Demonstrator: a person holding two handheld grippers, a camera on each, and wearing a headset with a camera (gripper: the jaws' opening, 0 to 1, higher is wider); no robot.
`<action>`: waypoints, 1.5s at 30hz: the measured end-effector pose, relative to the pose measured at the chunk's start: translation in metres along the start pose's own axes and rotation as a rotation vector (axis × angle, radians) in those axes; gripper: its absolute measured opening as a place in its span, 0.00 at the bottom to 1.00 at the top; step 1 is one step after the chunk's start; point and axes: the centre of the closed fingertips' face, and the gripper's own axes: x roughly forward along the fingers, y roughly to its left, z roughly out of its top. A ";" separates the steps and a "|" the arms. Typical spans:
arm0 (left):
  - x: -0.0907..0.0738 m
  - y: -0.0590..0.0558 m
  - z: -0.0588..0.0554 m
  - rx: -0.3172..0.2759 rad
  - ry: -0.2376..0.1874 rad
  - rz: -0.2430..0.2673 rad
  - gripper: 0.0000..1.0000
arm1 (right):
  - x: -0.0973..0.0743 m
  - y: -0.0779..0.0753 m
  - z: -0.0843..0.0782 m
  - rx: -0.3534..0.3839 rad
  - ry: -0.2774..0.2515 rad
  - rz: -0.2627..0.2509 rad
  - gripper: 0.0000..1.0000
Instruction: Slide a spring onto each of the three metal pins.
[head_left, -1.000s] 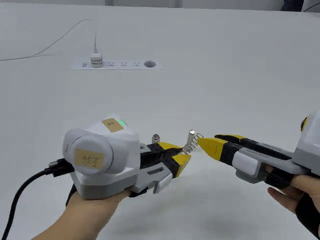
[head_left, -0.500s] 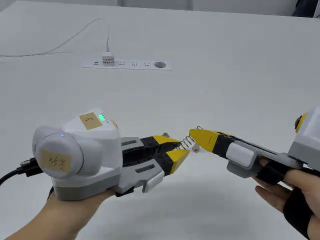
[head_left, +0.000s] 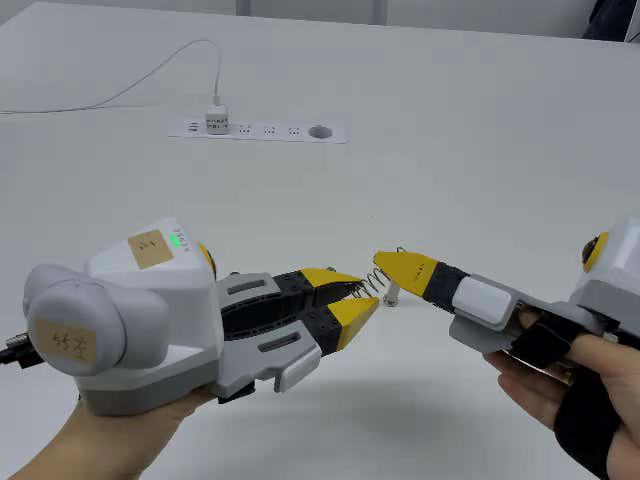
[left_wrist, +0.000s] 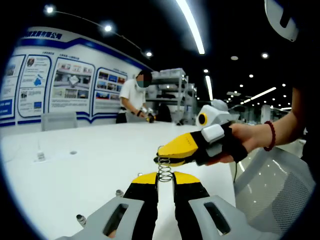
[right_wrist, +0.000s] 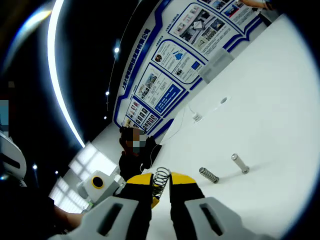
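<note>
On a table (head_left: 480, 120), the left gripper (head_left: 367, 294) and the right gripper (head_left: 380, 262) meet tip to tip, with a spring (head_left: 374, 284) between them. A pin (head_left: 392, 296) stands on the table just beyond the tips. A power strip (head_left: 258, 130) lies far behind, and its cable (head_left: 150, 70) runs off to the left.

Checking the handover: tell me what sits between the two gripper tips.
A spring spans from the left gripper to the right gripper, plain in the head view and the left gripper view.
</note>
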 end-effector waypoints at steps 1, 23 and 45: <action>0.000 0.000 0.001 0.002 -0.004 0.000 0.10 | 0.000 0.002 0.000 0.013 -0.003 0.012 0.13; -0.003 -0.001 -0.008 0.112 0.118 0.024 0.17 | 0.000 0.001 0.007 -0.182 0.013 -0.009 0.11; -0.034 0.018 -0.028 0.047 0.237 0.180 0.43 | 0.005 -0.029 0.037 -0.572 0.054 -0.184 0.11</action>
